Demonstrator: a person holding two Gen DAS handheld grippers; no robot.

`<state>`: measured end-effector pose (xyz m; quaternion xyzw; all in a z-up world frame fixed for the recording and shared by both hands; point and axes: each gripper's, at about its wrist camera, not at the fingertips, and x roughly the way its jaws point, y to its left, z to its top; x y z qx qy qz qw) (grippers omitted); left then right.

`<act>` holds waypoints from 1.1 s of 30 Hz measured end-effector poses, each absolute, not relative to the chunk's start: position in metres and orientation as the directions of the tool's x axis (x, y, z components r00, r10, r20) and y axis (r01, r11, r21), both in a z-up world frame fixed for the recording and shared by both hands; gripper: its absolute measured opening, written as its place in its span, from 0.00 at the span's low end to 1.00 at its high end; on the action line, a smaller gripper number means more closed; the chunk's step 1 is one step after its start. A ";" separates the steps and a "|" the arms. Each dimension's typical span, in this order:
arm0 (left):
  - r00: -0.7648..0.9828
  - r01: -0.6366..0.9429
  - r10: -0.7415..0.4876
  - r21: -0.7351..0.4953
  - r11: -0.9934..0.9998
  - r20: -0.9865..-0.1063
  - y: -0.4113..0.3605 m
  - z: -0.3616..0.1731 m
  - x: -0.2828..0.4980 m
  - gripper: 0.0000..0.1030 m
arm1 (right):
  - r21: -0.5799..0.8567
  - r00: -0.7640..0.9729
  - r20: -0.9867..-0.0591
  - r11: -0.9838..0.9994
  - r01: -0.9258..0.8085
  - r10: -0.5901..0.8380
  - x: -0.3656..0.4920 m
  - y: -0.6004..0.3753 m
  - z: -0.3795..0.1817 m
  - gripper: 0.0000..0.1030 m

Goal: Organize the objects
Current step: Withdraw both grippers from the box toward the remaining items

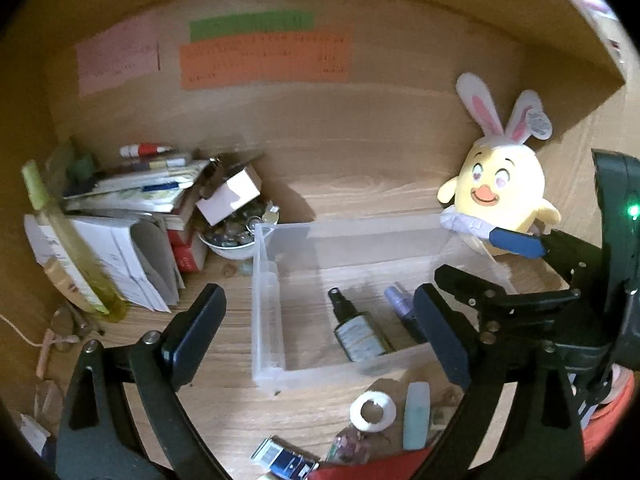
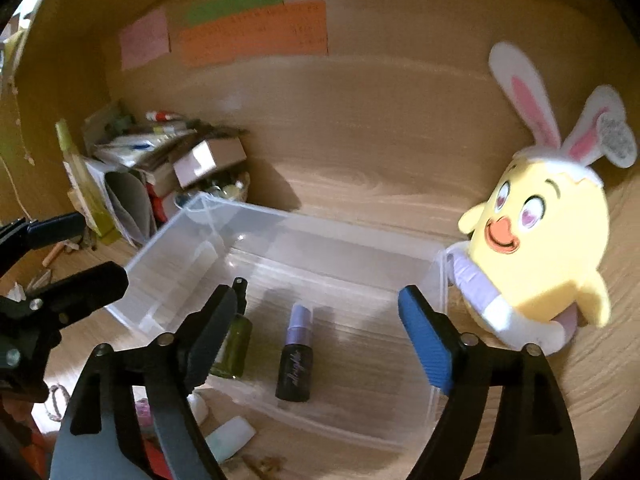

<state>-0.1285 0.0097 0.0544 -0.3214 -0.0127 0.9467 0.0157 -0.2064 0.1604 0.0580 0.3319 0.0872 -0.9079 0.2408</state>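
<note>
A clear plastic bin (image 1: 267,304) (image 2: 168,240) stands on the wooden desk. Inside lie a green spray bottle (image 1: 358,330) (image 2: 234,346) and a purple-capped dark bottle (image 1: 400,304) (image 2: 296,356). My left gripper (image 1: 320,332) is open and empty, above the bin's near left part. My right gripper (image 2: 320,340) is open and empty over the bin; it also shows in the left wrist view (image 1: 480,264). In front of the bin lie a white tape roll (image 1: 373,411), a pale green tube (image 1: 416,416) (image 2: 230,438) and a small blue box (image 1: 286,460).
A yellow chick plush with bunny ears (image 1: 500,196) (image 2: 540,248) leans at the bin's right end. A pile of books, papers and a small box (image 1: 140,208) (image 2: 160,168) fills the back left, with a bowl of trinkets (image 1: 232,236). Glasses (image 1: 64,328) lie at left.
</note>
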 end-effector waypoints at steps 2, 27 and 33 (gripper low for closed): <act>-0.801 -0.028 0.039 -0.028 -0.999 -0.598 0.010 0.058 -0.119 0.93 | 0.005 -0.669 -0.629 -0.863 0.506 -0.396 -0.196 0.162 0.065 0.80; -0.717 0.093 -0.007 -0.086 -0.992 -0.697 -0.052 0.001 -0.032 0.96 | 0.001 -0.668 -0.615 -0.847 0.531 -0.419 -0.111 0.181 0.057 0.87; -0.681 0.139 0.008 -0.139 -0.980 -0.732 -0.074 -0.022 -0.013 0.96 | 0.052 -0.623 -0.652 -0.845 0.533 -0.433 -0.107 0.182 0.040 0.87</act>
